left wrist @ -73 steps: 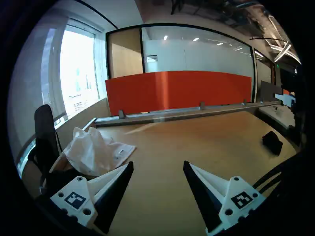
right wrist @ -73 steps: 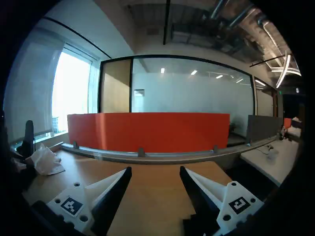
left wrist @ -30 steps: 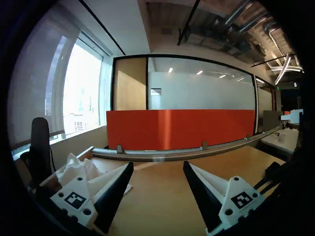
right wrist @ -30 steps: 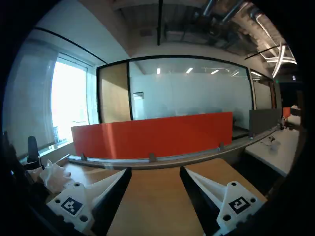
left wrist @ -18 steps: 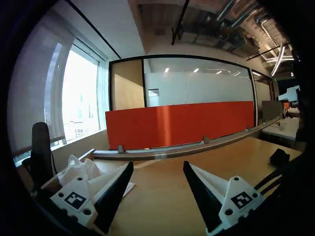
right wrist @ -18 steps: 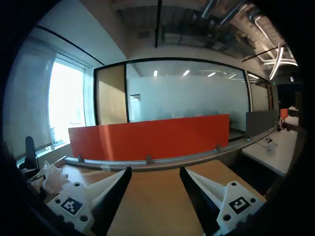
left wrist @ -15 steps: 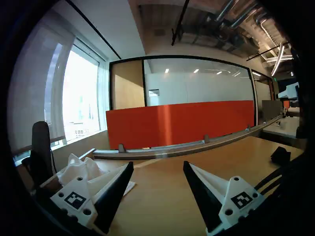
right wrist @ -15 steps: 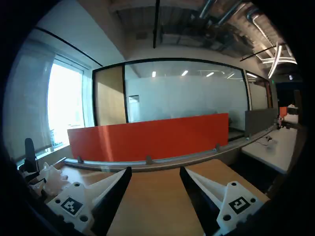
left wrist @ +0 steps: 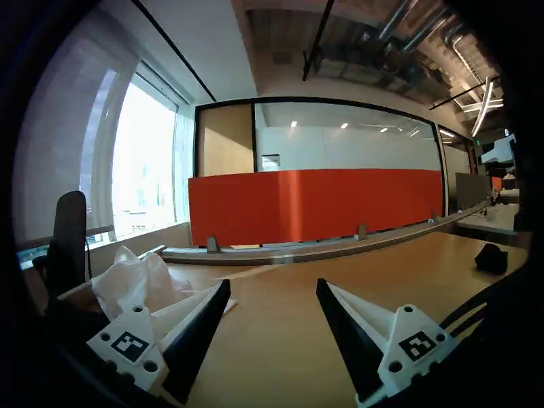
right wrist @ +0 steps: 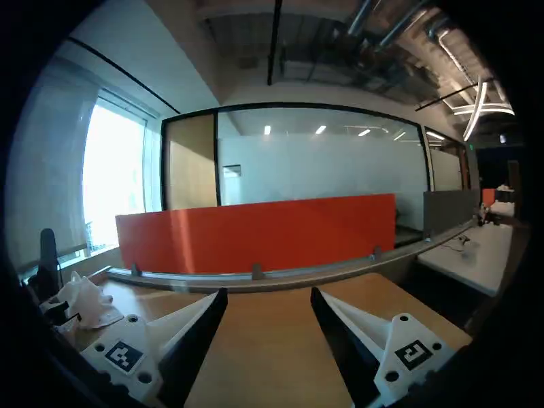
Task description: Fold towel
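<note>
- Towel: white, crumpled heap with no long axis readable. It lies on the table, left of both sets of jaws, near the table's left edge and beside a chair.
- Left gripper: jaws wide apart, empty. The towel sits just past its left finger. Judged the nearer.
- Right gripper: jaws apart, empty. The towel is well off to its left.
- Open room: bare tabletop ahead and rightward, up to the partition. A small black object sits at far right.

Wooden table, orange divider at its far edge — black chair by the window, small black object
</note>
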